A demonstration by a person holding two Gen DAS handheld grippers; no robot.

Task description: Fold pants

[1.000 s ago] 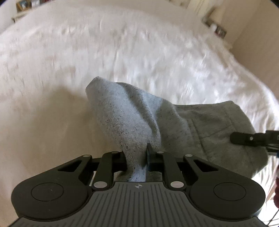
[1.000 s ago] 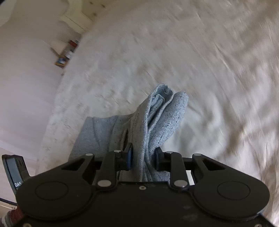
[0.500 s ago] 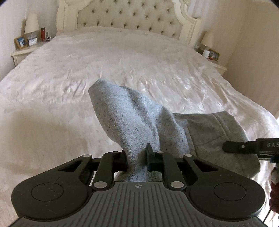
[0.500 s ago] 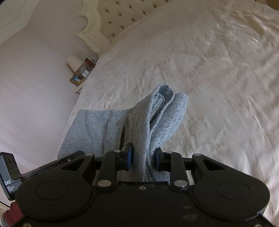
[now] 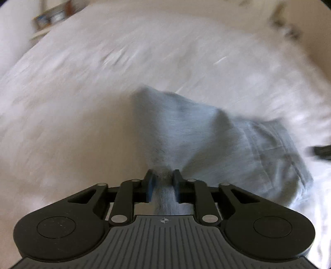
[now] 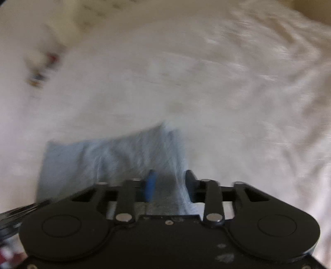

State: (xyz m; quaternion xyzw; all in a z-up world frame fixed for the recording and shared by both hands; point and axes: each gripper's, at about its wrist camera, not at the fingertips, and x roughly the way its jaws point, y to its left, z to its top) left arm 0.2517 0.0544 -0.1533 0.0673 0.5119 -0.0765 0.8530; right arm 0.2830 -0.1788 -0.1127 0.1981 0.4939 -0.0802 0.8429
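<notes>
Grey knit pants lie bunched on white bed, long axis running across the left-wrist view, far end toward R side. L gripper fingers narrow, pinching a fabric fold. R gripper fingers also clamp cloth; pants spread to its left. Both views blurred.

Bed covered by cream-white bedspread, creased, blurred in both views. Nightstand seen at top left of left wrist view, small items on it too smeared to be identified. Small red and dark objects seen at left of right wrist view, blurred. Pale wall beside nightstand.
</notes>
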